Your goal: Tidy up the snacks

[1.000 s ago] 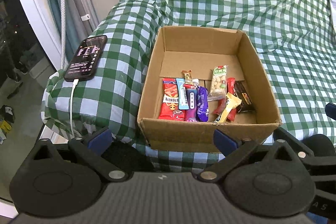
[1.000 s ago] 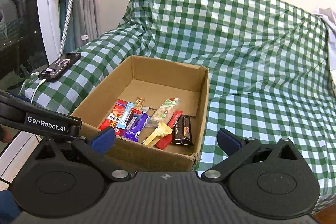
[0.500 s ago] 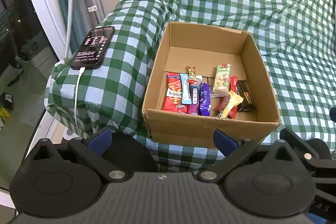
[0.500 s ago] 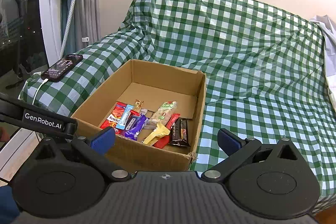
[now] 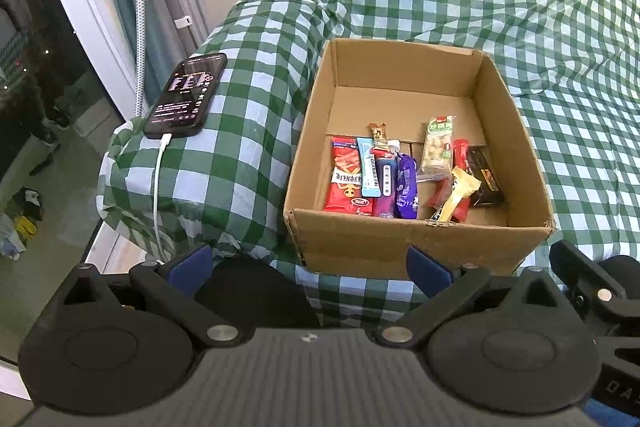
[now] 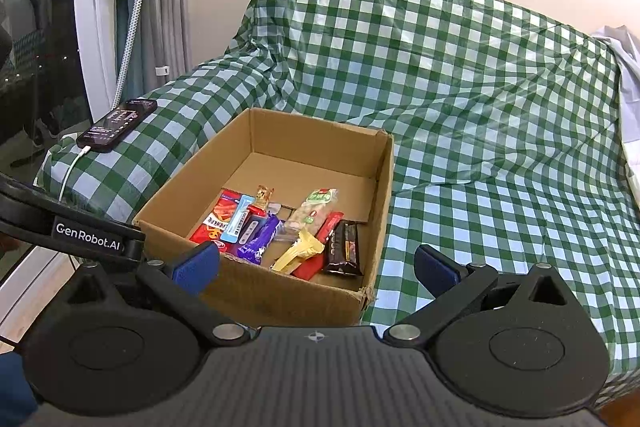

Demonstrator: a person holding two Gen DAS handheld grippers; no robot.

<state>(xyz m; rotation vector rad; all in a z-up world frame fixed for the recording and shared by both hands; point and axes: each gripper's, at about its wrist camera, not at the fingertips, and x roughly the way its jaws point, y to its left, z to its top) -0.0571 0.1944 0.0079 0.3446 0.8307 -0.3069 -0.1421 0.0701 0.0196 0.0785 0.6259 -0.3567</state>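
A brown cardboard box point(image 5: 408, 247) point(image 6: 280, 299) rests on the green checked sofa seat. Inside lie several snacks: a red packet point(image 5: 346, 179) point(image 6: 218, 217), a purple bar point(image 5: 406, 187) point(image 6: 258, 241), a peanut bag point(image 5: 436, 149) point(image 6: 316, 211), a yellow wrapper point(image 5: 458, 193) point(image 6: 298, 251) and a dark chocolate bar point(image 5: 484, 179) point(image 6: 344, 247). My left gripper point(image 5: 310, 265) hangs open in front of the box's near wall, holding nothing. My right gripper point(image 6: 316, 265) is open too, near the box's front right corner, and empty.
A black phone point(image 5: 186, 95) point(image 6: 118, 125) with a white charging cable lies on the sofa's left armrest. A window and curtain point(image 5: 120, 7) stand left of it. The checked cover point(image 6: 500, 187) stretches bare to the right of the box.
Both grippers have drawn back and risen a little from the box, so it looks smaller and farther. The snacks and phone have not moved.
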